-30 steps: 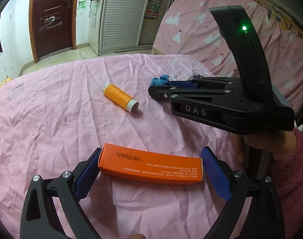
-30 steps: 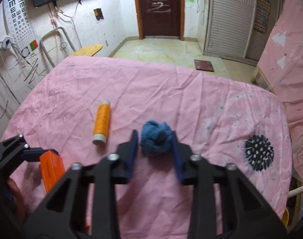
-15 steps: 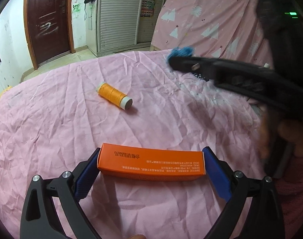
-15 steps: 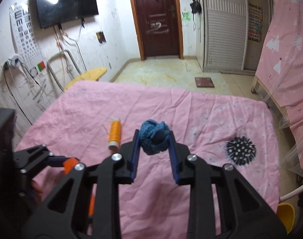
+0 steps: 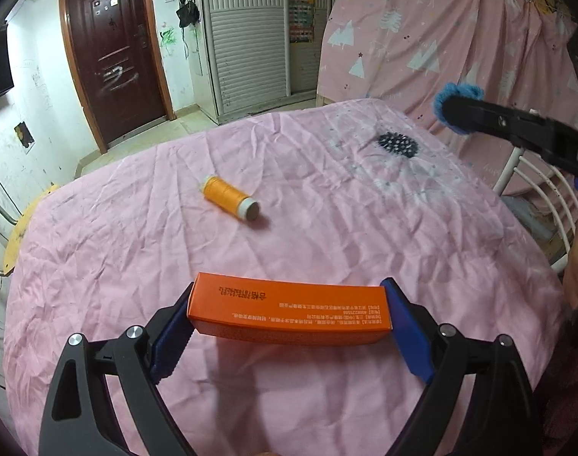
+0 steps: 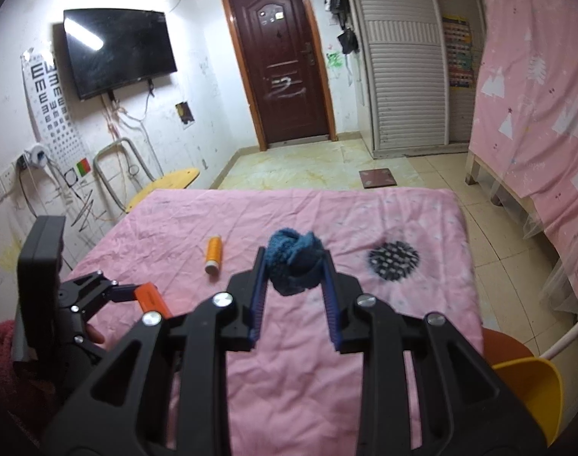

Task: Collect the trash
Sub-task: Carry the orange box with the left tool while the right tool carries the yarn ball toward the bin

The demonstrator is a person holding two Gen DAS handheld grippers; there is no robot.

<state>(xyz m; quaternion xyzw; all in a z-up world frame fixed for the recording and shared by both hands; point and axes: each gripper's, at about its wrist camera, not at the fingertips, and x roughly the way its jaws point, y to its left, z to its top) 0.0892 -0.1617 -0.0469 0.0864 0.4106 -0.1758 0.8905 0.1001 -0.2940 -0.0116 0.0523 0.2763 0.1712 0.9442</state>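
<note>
My left gripper [image 5: 289, 315] is shut on a long orange box [image 5: 289, 311], held by its two ends above the pink table cloth [image 5: 327, 205]. The box also shows in the right wrist view [image 6: 150, 298]. My right gripper [image 6: 293, 268] is shut on a blue yarn ball [image 6: 294, 262], lifted well above the table; in the left wrist view the ball [image 5: 458, 93] is high at the right. An orange thread spool [image 5: 230, 202] lies on its side mid-table, apart from both grippers, and shows in the right wrist view [image 6: 214, 254].
A black spiky print [image 6: 392, 257] marks the cloth at the right. A yellow bin [image 6: 532, 391] with an orange stool behind it stands below the table's right edge. A white chair frame [image 5: 536, 197] and pink curtain are at the right.
Both grippers have risen with their loads. The right gripper has lifted the blue ball off the cloth and swung right. The orange box has come off the cloth.
</note>
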